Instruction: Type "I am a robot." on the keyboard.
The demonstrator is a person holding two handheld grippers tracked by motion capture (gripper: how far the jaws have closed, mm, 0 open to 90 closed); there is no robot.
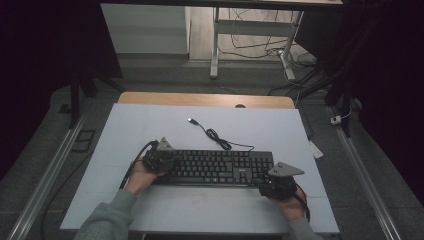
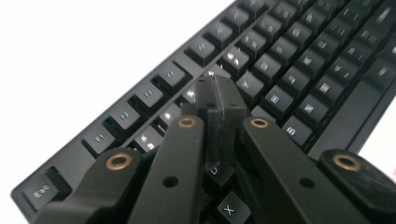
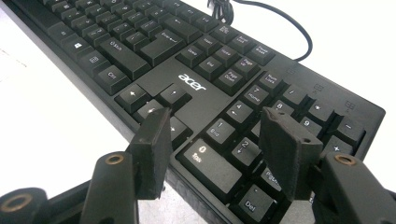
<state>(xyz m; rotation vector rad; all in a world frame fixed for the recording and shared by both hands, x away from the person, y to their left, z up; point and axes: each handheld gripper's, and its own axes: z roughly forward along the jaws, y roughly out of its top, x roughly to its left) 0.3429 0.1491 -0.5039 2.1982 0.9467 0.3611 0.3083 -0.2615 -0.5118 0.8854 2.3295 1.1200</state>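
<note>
A black keyboard [image 1: 215, 167] lies across the white table top [image 1: 150, 130], and its cable [image 1: 220, 140] curls back to a loose USB plug [image 1: 191, 120]. My left gripper [image 1: 159, 159] is at the keyboard's left end. In the left gripper view its jaws are shut together with nothing between them, and the left gripper [image 2: 219, 91] has its tips down among the keys of the keyboard [image 2: 289, 56]. My right gripper [image 1: 280, 182] is at the near right corner. In the right gripper view the right gripper [image 3: 215, 121] stands open over the number pad and arrow keys of the keyboard [image 3: 191, 81].
The table's wooden strip [image 1: 200, 99] shows along the far edge. Beyond it on the floor stand desk legs [image 1: 215, 45] among loose cables [image 1: 260, 47]. Metal rails [image 1: 50, 170] run along both sides of the table. Bare white surface lies in front of and behind the keyboard.
</note>
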